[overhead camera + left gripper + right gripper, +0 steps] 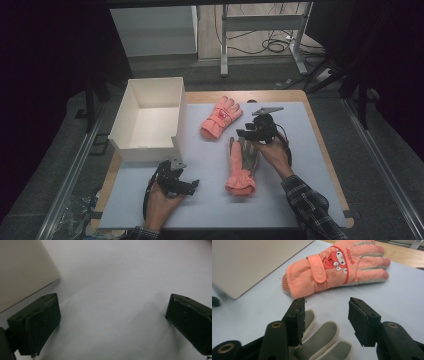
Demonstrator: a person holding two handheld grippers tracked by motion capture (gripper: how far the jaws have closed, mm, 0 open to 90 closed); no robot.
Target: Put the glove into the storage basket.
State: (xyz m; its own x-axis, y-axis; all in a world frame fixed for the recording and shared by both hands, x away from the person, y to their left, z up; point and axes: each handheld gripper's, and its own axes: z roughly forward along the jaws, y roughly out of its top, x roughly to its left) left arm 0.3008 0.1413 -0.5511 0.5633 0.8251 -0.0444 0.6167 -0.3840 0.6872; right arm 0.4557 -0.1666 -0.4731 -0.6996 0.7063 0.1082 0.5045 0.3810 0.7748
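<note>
Far glove [220, 118] lies up-left of my right gripper [248, 133] | long axis diagonal | jaws apart, empty | left gripper [187, 186] apart, farther.

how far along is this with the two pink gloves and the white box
Early. Nothing looks done: the white open box holds nothing, and both pink padded gloves lie on the pale mat. In hand: the right gripper hovers open over the nearer glove's fingers. Left gripper waits, open.
</note>
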